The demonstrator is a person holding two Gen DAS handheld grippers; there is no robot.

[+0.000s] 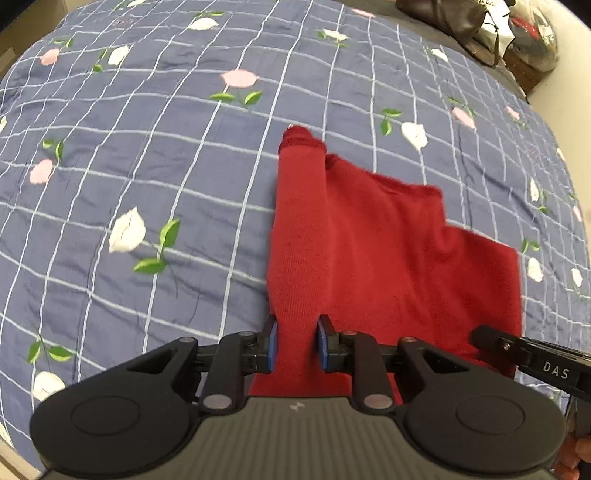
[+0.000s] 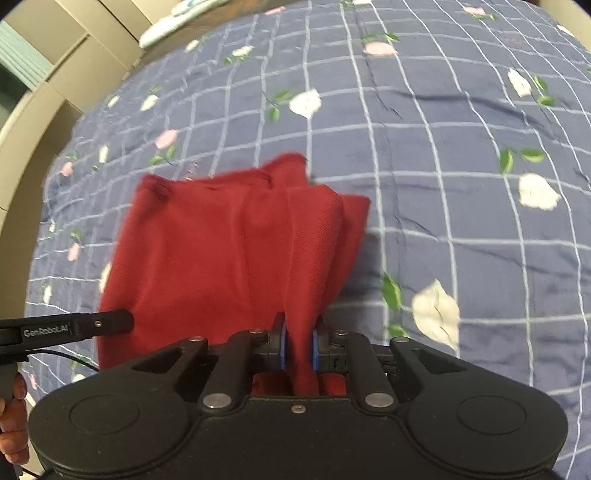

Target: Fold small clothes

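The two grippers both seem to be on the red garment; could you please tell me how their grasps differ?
The left gripper holds a wider, flatter band of the red garment, so its fingers stand farther apart; the right gripper pinches a narrower, bunched fold, fingers closer together. The left takes the garment's left edge, the right its right edge. Both are shut on the near end of the same cloth, over the floral quilt.

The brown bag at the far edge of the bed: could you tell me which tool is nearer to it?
Right. The bag lies far off on the right tool's side; the left tool sits farther from it. Both grip the red cloth.
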